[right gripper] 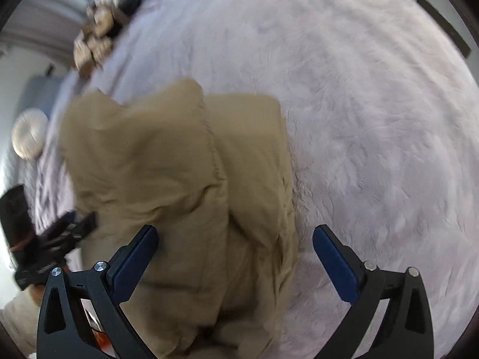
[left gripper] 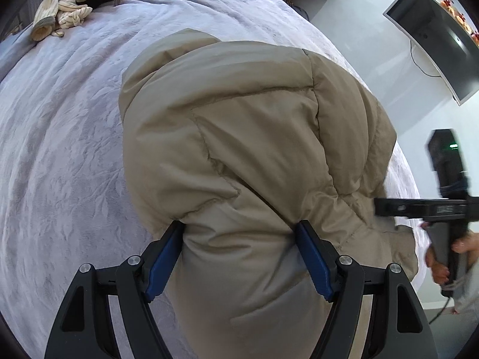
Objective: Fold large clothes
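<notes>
Lying across the lavender bed cover (left gripper: pixel 66 137), a tan puffer jacket (left gripper: pixel 239 137) is bulging up in thick quilted folds, and it is the landmark here. The left gripper (left gripper: pixel 239 230) is reaching in at the jacket's near edge, its blue pads (left gripper: pixel 163 257) spread wide and pressing against either side of a fat roll of the padding; the fingers are holding the bulge between them rather than pinching it flat. Beyond the jacket's far end, a heap of cream and dark knitted clothes (left gripper: pixel 71 3) is sitting near the top edge of the bed, well apart from the jacket. To the jacket's right, the bed is dropping away to a pale floor, where a dark flat screen (left gripper: pixel 434 42) is showing near the wall.

The right gripper (left gripper: pixel 443 206) is hovering just beside the jacket's right edge in the left wrist view, blurred, with a hand (left gripper: pixel 443 263) wrapped round its handle. From its own camera the right gripper (right gripper: pixel 236 239) is standing spread wide above the jacket (right gripper: pixel 167 164), its left pad (right gripper: pixel 134 263) over the fabric and its right pad over bare cover (right gripper: pixel 374 119); whether the pads are touching cloth I cannot tell. A broad stretch of open cover is lying to the jacket's right in that view. The left gripper (right gripper: pixel 57 233) is showing blurred at the jacket's left edge.
</notes>
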A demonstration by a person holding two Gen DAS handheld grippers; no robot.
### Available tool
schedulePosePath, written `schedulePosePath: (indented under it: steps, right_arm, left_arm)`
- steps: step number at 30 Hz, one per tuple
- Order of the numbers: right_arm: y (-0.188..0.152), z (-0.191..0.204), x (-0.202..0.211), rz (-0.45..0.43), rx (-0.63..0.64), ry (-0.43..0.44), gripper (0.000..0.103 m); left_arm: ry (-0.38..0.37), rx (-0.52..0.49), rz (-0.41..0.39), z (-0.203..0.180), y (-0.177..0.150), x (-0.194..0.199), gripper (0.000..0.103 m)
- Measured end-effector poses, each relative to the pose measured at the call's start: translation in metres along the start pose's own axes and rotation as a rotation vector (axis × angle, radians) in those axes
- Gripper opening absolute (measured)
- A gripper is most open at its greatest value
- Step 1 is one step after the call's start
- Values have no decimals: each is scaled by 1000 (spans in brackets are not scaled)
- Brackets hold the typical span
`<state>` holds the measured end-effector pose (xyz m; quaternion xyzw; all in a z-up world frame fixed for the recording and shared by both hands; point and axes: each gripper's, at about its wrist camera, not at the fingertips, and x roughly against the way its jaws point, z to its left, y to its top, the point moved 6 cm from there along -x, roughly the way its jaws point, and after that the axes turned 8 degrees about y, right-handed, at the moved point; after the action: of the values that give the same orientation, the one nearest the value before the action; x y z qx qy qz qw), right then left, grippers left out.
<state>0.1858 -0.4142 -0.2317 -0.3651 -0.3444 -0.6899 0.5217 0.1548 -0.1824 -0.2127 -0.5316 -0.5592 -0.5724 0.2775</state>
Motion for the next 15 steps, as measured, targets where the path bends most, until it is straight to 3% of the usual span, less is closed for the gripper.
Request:
schedulePosePath:
  steps: [3,7,9,13,15]
  right_arm:
    - [-1,-13,-25,63,-48,133,103]
    - [-8,-26,-42,96,-94,293,103]
    - [-9,-29,-44,100,-90,336,103]
    - [-19,-34,-50,108,-93,403,103]
    - [-20,-35,-54,111,-93,422,103]
  left_arm:
    - [-48,20,9,10,1,6,76]
    - [-316,208,6,51,0,24,76]
    - [-468,307,62,76,-7,21,76]
    - [-631,374,160,93,-23,-5,76]
    - [-690,376,174,91,-24,-16,76]
